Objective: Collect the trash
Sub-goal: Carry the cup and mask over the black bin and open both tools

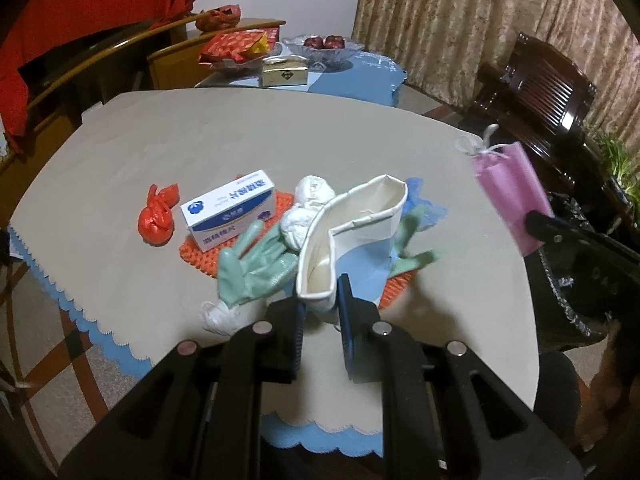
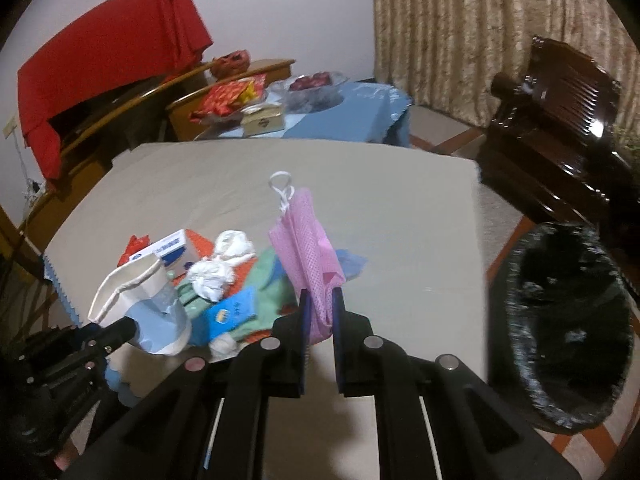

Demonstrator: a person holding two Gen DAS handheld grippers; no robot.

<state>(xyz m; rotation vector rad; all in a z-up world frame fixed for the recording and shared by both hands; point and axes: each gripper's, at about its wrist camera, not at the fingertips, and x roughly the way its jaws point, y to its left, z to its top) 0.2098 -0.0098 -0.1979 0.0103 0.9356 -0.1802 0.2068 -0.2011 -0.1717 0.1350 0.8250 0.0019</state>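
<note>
Left hand-held gripper [image 1: 320,304]: clenched on the bottom rim of a squashed paper cup [image 1: 352,236], which stands clear above the counter.
Right hand-held gripper [image 2: 319,312]: clenched on the lower edge of a pink mesh bag [image 2: 306,256], lifted off the counter.
Paper cup: white inside, pale blue and white outside, flattened and creased, mouth tipped away from the gripper that holds it.
Pink mesh bag: fine netting, folded lengthwise, a white cord loop [image 2: 280,184] at its far top end.
Counter [image 1: 280,140]: covered by a beige cloth, a blue scalloped cloth edge showing under it.
Remaining trash: heaped just beyond the left gripper on an orange mat [image 1: 200,248]; green gloves [image 1: 248,264], crumpled white tissue [image 1: 308,208], a white-and-blue box [image 1: 230,210] and, to its left, a knotted red plastic bag [image 1: 158,216].
Bin [image 2: 564,360]: black-lined, on the floor to the right of the right gripper, mouth open.
Room: patterned curtain [image 2: 480,40], dark wooden chair [image 2: 560,120] to the right, a red cloth [image 2: 108,68] draped at far left.
Far table: blue-covered, beyond the counter, carrying a glass fruit dish [image 1: 324,48], red packets and a small box.
</note>
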